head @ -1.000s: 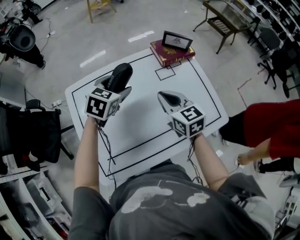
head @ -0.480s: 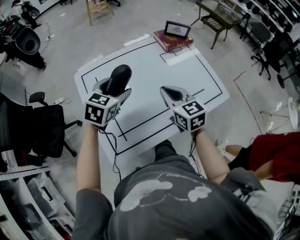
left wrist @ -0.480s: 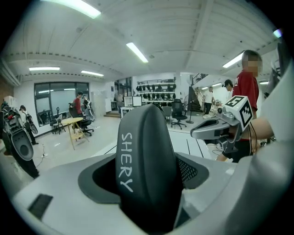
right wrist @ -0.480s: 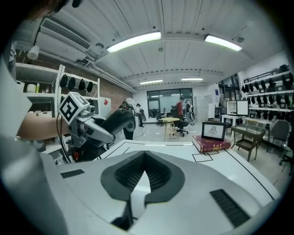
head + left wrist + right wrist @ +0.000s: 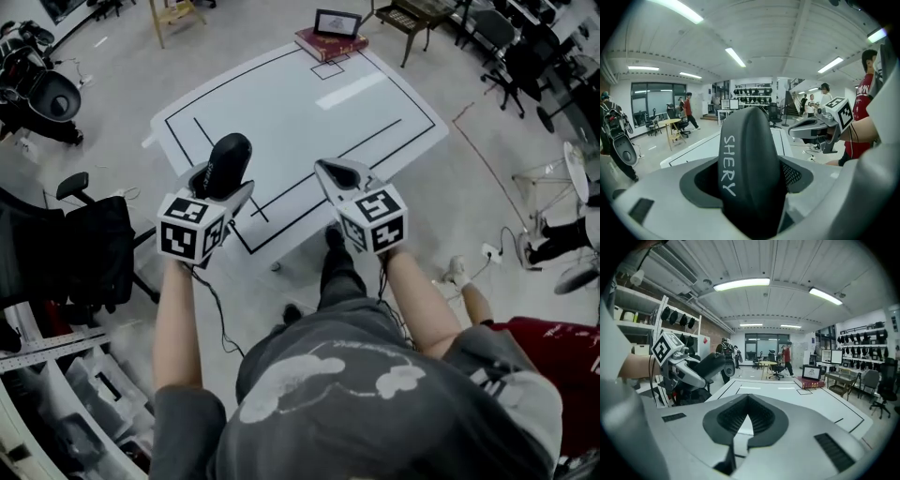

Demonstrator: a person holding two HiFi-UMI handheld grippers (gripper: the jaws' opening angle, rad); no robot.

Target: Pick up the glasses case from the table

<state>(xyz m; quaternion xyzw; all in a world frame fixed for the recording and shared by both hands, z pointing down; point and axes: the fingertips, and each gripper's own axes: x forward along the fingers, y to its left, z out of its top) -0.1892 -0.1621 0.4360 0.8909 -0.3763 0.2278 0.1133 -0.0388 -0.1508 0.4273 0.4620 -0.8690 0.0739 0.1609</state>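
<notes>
**Case clamped in my left tool, clear of the table**

My left gripper (image 5: 223, 187) has its jaws spread wide and pressed against the two flanks of the glasses case (image 5: 225, 161). The case stands nose-up between them, left of centre in the head view. In the left gripper view it fills the middle of the frame, with the white table (image 5: 309, 103) lying beyond and below it, so I judge it lifted. My right gripper (image 5: 328, 171) is pressed together and holds nothing; its ribbed pads meet at the tips.

The case is a matte black oblong with rounded ends and a domed back, lettered "SHERY" in pale print. I read it as a stiff shell, light, and not fragile under a firm squeeze. The smooth curved sides could let it slide or swivel, though. The best hold, to my eye, is across the narrow width near mid-length, where the flanks run closest to parallel. The grip sits low on the body, so I'd avoid sharp swings.

The table is flat and white with black ruled lines.
</notes>
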